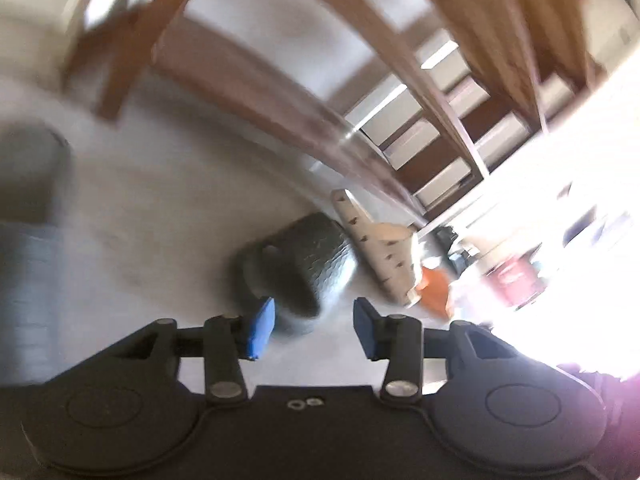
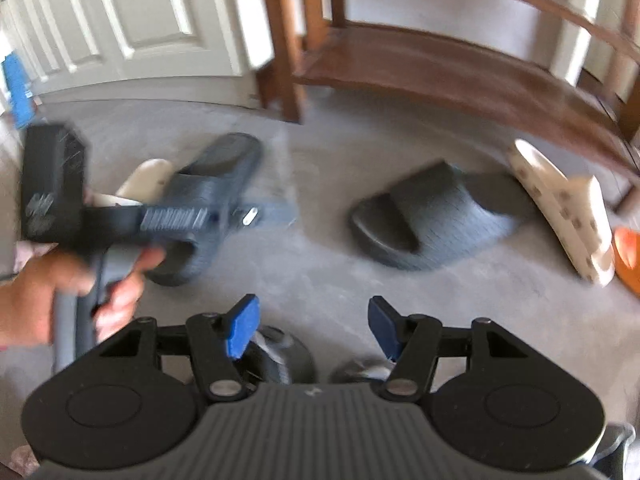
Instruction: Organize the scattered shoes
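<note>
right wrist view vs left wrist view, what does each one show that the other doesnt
Only the right wrist view shows a second dark slide, the white panelled door, the hand holding the left gripper, and the open right gripper.

Only the left wrist view shows the wooden stairs and the open, empty left gripper.

Both show the dark slide beside the cream spotted slipper, the orange item, and the wooden shelf.

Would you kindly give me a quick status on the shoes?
Both grippers open, empty. Grey slide loose on floor, spotted slipper against bench. Nothing blocking.
</note>
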{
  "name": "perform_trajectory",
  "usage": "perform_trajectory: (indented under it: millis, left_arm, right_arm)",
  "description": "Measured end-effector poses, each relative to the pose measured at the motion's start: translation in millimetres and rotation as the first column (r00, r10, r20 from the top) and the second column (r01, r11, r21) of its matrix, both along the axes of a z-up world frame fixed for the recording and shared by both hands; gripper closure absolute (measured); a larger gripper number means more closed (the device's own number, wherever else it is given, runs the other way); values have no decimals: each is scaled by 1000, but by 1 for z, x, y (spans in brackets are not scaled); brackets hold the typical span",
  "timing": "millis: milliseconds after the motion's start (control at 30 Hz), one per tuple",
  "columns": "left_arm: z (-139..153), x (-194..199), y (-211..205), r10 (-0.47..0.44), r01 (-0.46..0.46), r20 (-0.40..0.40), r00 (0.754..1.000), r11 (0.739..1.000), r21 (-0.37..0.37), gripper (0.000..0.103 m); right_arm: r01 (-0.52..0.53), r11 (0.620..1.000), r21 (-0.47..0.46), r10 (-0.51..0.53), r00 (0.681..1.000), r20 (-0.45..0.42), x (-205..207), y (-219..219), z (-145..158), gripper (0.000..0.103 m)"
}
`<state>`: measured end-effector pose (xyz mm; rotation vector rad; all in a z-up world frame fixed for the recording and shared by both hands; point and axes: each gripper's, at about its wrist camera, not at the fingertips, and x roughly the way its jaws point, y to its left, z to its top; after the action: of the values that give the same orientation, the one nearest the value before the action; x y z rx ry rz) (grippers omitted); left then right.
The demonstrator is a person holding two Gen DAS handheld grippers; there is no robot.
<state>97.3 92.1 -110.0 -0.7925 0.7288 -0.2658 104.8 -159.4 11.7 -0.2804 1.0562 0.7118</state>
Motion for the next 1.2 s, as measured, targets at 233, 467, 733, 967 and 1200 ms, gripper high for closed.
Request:
perform_trajectory:
  millis: [233,467,733,967,1200]
  left_arm:
    - [-43,64,-29,-8,3,-48,999,994,-105,56]
    - [-63,104,-35,-49,36,-80,996,988,-152,55]
    - [-51,103,-44,-83,83,8,997,996,-42,84]
    - [-28,34,-27,1,-5,60,998,998,70,86]
    - [-18,-64,-4,214,-212,-15,977,975,67,85]
  right_arm:
    - [65,996,-65,-68,997,-46,-5,-33,-5,39]
    - [95,991,-99,-104,990,-100,-14,-42,-14,39]
    - [104,991,-89,-114,987,-118,-14,-39,-19,39]
    - [47,997,-53,-51,995,-81,-13,-26,-18,39]
    - [-27,999,-17,26,997,-67,-14,-6,-20,39]
